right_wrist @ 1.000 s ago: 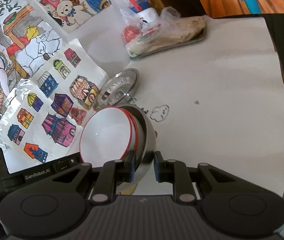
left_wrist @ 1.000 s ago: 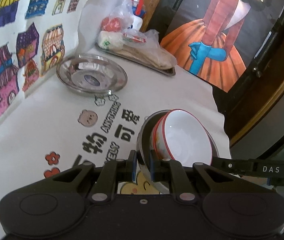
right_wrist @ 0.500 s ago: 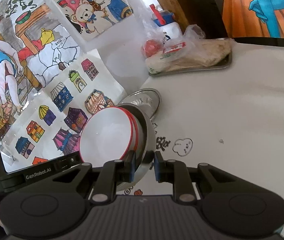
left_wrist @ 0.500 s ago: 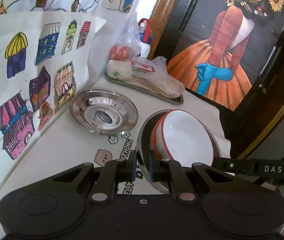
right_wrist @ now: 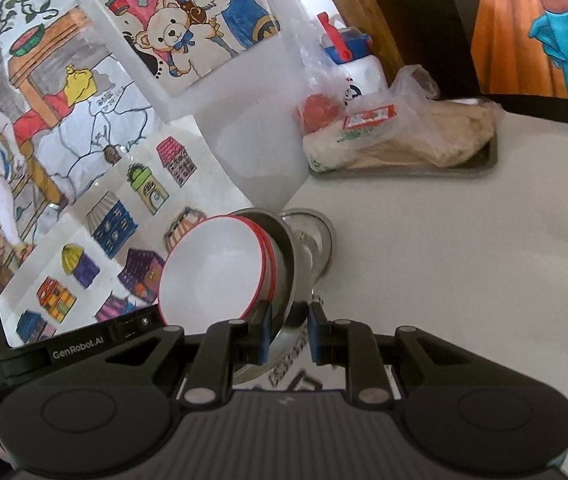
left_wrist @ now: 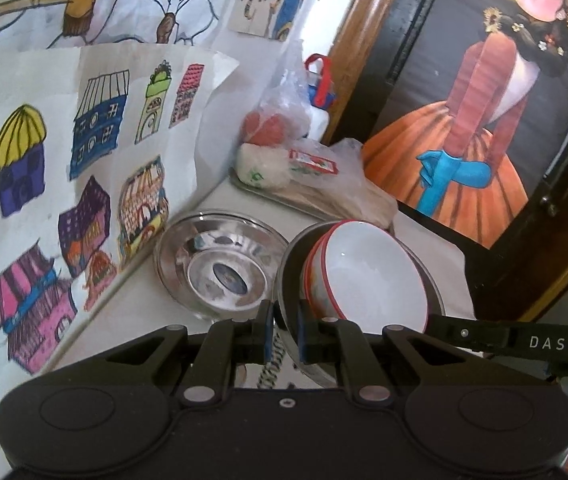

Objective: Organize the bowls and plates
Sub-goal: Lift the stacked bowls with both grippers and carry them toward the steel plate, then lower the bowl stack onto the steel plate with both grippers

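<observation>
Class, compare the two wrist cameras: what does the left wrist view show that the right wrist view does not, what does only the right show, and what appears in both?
Only the left wrist view shows the steel plate's full inside and the painted face.

Only the right wrist view shows the teddy bear drawing and the open tabletop.

Both show the left gripper and right gripper each clamped on the steel bowl's rim, the white bowls nested inside, and the bagged food tray.

Open tabletop (right_wrist: 464, 248) from 1 to 4 o'clock in the right wrist view; clear passage there. At 12 o'clock, steel plate (left_wrist: 220, 264) lies flat, just beyond the held bowl stack (left_wrist: 364, 276). Farther on, tray (right_wrist: 484, 160) heaped with bagged food blocks the back edge. Drawing sheets (left_wrist: 84, 168) wall off 9 to 11 o'clock.
</observation>
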Demonstrator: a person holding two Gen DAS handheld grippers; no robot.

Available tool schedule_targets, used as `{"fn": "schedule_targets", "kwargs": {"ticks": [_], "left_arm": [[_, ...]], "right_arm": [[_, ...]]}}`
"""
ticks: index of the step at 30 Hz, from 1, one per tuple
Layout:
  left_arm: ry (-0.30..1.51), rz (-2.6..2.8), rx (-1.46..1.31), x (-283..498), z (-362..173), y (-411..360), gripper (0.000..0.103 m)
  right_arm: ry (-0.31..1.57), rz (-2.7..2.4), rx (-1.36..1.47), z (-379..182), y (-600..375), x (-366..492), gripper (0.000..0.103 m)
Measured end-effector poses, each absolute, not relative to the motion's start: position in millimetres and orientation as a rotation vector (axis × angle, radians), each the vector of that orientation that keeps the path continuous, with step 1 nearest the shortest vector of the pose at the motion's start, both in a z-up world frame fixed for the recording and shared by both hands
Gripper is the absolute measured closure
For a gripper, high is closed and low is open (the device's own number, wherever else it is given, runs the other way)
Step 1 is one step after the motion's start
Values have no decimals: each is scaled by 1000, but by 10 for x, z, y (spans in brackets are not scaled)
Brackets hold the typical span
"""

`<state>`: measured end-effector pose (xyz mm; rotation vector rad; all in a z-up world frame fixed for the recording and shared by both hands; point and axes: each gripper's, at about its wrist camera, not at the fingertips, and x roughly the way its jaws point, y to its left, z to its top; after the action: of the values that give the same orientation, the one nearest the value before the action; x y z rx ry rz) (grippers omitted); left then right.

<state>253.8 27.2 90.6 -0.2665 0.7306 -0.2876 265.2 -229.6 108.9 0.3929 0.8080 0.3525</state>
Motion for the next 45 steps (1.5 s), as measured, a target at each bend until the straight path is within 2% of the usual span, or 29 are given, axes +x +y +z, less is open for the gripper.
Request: {"fn": "schedule_targets", "kwargs": {"ticks": [19,45], "left_arm": [[802,-164,-296,3403,477,481,93],[842,-59,-245,3661,309,500,93]], "right_arm": [[852,419,371,662,-2051,3653,82],[924,439,370,358,-1871,3980,82]]}}
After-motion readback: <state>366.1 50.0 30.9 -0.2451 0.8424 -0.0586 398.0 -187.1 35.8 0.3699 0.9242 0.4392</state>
